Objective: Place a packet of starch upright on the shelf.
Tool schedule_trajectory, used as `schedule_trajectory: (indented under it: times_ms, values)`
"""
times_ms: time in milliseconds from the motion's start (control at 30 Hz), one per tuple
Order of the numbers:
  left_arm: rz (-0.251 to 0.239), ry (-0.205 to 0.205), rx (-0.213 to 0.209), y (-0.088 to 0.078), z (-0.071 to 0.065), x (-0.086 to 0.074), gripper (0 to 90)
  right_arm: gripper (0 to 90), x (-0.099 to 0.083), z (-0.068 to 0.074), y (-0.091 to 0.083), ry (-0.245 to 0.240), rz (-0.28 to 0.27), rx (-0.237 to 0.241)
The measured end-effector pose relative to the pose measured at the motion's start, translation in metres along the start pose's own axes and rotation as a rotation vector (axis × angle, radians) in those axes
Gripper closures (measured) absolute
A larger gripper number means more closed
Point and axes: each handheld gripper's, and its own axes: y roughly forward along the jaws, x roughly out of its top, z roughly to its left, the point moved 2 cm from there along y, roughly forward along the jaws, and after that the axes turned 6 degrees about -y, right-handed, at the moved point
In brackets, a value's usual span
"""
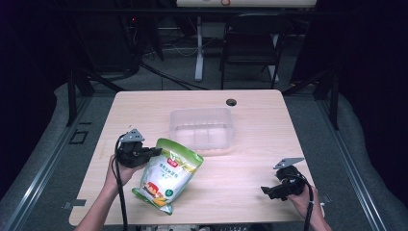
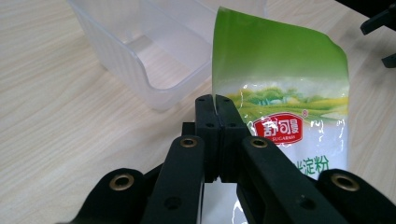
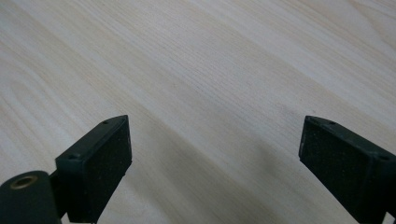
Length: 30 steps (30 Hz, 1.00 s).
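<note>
Left gripper [image 2: 216, 116] clamped on green top edge of starch bag [image 1: 167, 174], jaws pinched tight together. Bag sat at near-left part of wooden table [image 1: 260, 125], lower end toward near edge, just beside clear plastic bin [image 1: 202, 126]. Right gripper [image 3: 215, 154] hovered over bare wood near right edge, jaws spread wide, holding nothing.

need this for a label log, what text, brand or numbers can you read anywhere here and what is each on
"SUGARMAN": small white letters in the red logo on the green and white pouch, in the left gripper view.
Two white Chinese characters above it in the logo: not clear enough to quote.
"淀粉": green characters at the pouch's lower right, cut off on the left.
Pouch print in the high view: too small to read.
Clear plastic bin, table, both grippers: no text visible.
</note>
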Motion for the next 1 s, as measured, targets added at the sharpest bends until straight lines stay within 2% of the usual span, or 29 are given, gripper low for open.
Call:
schedule_trajectory:
  times_ms: [167, 300, 533, 700, 800, 900, 1000]
  values:
    - [-0.034, 0.025, 0.025, -0.006, -0.006, -0.003, 90.0, 8.7, 0.000, 0.000, 0.000, -0.010, 0.015, 0.005]
    - [-0.065, 0.027, 0.018, -0.015, -0.009, -0.002, 90.0, 8.7, 0.000, 0.000, 0.000, -0.013, 0.022, 0.006]
    - [-0.087, 0.030, 0.014, -0.023, -0.011, -0.001, 90.0, 8.7, 0.000, 0.000, 0.002, -0.004, 0.017, 0.009]
    - [-0.155, 0.035, 0.020, -0.035, -0.016, 0.003, 90.0, 8.7, -0.001, 0.000, 0.002, -0.001, 0.022, 0.001]
    - [-0.178, 0.049, 0.015, -0.040, -0.021, 0.006, 90.0, 8.7, -0.001, 0.000, 0.001, -0.003, 0.026, 0.002]
    - [-0.203, 0.081, 0.038, -0.045, -0.031, 0.008, 90.0, 8.7, -0.001, 0.000, 0.001, -0.003, 0.027, 0.003]
    - [-0.209, 0.091, 0.027, -0.048, -0.035, 0.011, 90.0, 8.7, -0.001, 0.000, 0.002, 0.000, 0.024, -0.005]
